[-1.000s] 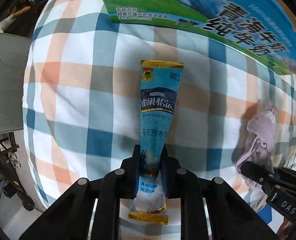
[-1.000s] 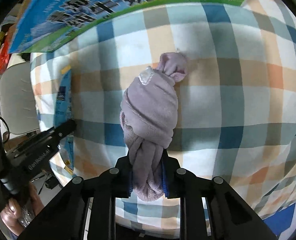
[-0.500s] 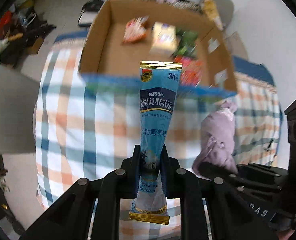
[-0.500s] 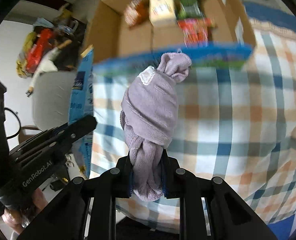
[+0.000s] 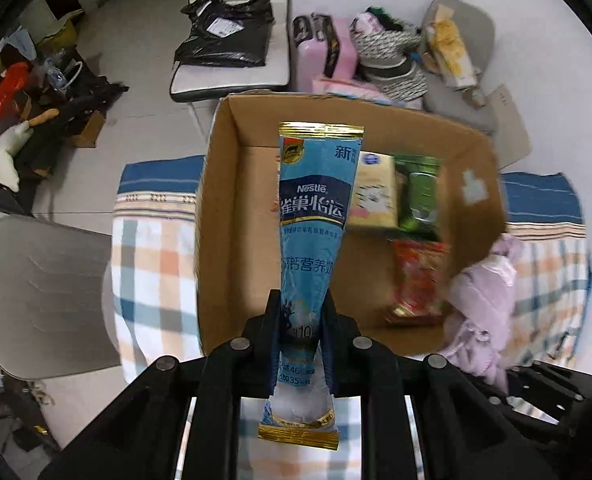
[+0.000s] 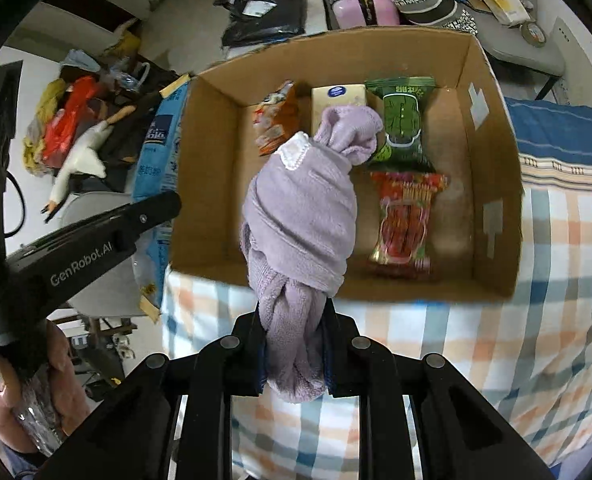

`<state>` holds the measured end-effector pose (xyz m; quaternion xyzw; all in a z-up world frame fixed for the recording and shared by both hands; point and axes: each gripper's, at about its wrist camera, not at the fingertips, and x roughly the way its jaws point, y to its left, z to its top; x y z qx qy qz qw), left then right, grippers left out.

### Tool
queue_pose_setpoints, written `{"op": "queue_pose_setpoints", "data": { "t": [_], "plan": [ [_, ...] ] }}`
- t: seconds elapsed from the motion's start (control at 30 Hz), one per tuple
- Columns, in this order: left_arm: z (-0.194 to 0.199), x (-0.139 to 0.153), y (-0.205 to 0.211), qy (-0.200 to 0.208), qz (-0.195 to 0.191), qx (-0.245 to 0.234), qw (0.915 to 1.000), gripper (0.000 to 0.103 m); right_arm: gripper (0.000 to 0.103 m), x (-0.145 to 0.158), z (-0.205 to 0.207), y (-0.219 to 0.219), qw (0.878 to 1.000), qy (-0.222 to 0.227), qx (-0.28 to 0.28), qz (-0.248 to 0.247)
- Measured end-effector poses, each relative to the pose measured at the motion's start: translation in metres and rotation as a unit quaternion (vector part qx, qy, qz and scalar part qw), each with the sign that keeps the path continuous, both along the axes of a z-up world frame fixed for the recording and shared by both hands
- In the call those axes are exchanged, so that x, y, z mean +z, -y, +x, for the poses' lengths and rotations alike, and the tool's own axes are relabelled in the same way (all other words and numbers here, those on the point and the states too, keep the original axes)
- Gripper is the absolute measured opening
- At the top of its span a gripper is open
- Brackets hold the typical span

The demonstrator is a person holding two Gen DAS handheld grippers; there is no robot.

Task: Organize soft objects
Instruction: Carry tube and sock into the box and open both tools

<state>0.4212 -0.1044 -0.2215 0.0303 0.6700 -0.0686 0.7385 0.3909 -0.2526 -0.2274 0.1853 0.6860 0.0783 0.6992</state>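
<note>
My left gripper (image 5: pixel 301 312) is shut on the lower end of a long blue Nestle sachet (image 5: pixel 314 216), held upright above the near wall of an open cardboard box (image 5: pixel 216 248). My right gripper (image 6: pixel 294 328) is shut on a knotted lilac cloth bundle (image 6: pixel 300 216), raised over the box (image 6: pixel 492 184). The bundle (image 5: pixel 480 304) also shows at the right of the left wrist view, and the sachet (image 6: pixel 160 148) at the left of the right wrist view. The box stands on a plaid-covered table (image 6: pixel 556 280).
Inside the box lie an orange packet (image 6: pixel 274 124), a pale yellow pack (image 6: pixel 338 98), a green packet (image 6: pixel 402 120) and a red packet (image 6: pixel 406 220). A grey chair (image 5: pixel 40 296) stands left of the table. Bags, a pink suitcase (image 5: pixel 328 52) and clutter cover the floor beyond.
Both grippers have risen from just above the plaid cloth to well above the box, so its inside now shows. Each keeps hold of its item.
</note>
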Motion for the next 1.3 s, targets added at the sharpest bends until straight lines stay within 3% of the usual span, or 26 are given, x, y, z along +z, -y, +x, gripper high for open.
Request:
{"op": "queue_pose_setpoints", "data": {
  "t": [0.3,0.53,0.67,0.73,0.83,1.13,1.3],
  "plan": [
    [0.045,-0.077,0.003,-0.060,0.053,-0.010,0.9967,0.015,0.022,-0.069,0.036,0.000,0.999,-0.048,-0.003,-0.011],
    [0.054,-0.109,0.000,-0.088,0.061,-0.013,0.9942,0.018,0.023,-0.107,0.050,-0.010,0.997,-0.071,0.009,-0.011],
    [0.054,-0.116,-0.003,-0.102,0.067,-0.011,0.9924,0.024,0.034,-0.123,0.055,-0.016,0.996,-0.082,0.020,-0.012],
    [0.054,-0.118,-0.005,-0.102,0.077,-0.011,0.9917,0.025,0.046,-0.125,0.057,-0.017,0.996,-0.082,0.021,-0.021],
    [0.054,-0.117,-0.009,-0.099,0.074,-0.005,0.9923,0.030,0.052,-0.125,0.059,-0.017,0.996,-0.080,0.022,-0.023],
    [0.040,-0.088,-0.019,-0.069,0.041,0.011,0.9967,0.034,0.059,-0.101,0.050,-0.005,0.998,-0.055,0.016,-0.040],
    [0.022,-0.066,-0.021,-0.034,0.028,0.021,0.9988,0.036,0.064,-0.083,0.040,0.003,0.996,-0.041,0.011,-0.082]
  ]
}}
